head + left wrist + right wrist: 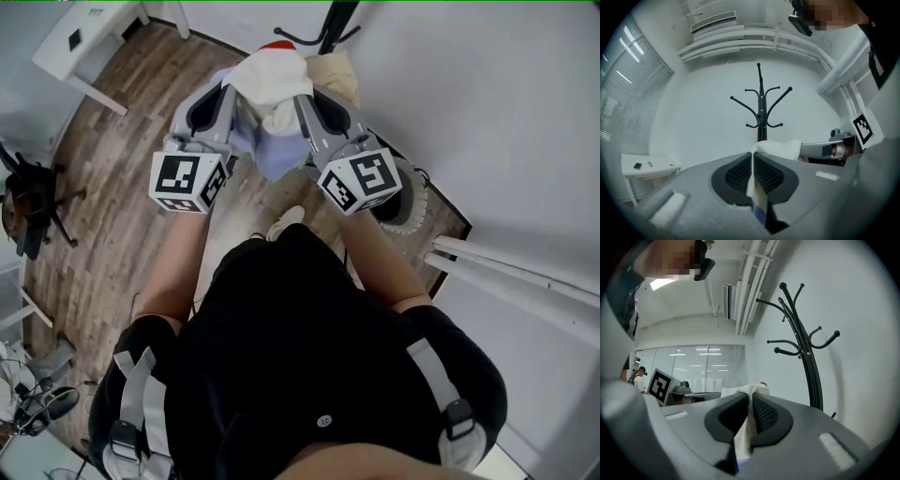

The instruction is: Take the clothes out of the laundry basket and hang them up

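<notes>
A white garment (272, 77) with a red edge and a pale blue part hangs stretched between my two grippers in the head view. My left gripper (225, 89) is shut on its left side, and cloth (752, 180) shows pinched between the pads. My right gripper (305, 94) is shut on the right side, with white cloth (747, 420) squeezed between its jaws. The black coat stand (761, 110) rises straight ahead in the left gripper view. In the right gripper view the coat stand (806, 357) is close at the right. Both grippers point level toward it.
A white wall backs the coat stand (333, 23). A white round basket (408, 202) sits on the wood floor below my right gripper. A white desk (89, 42) stands at far left, a dark chair (28, 202) further left. White pipes (506, 267) run along the wall at right.
</notes>
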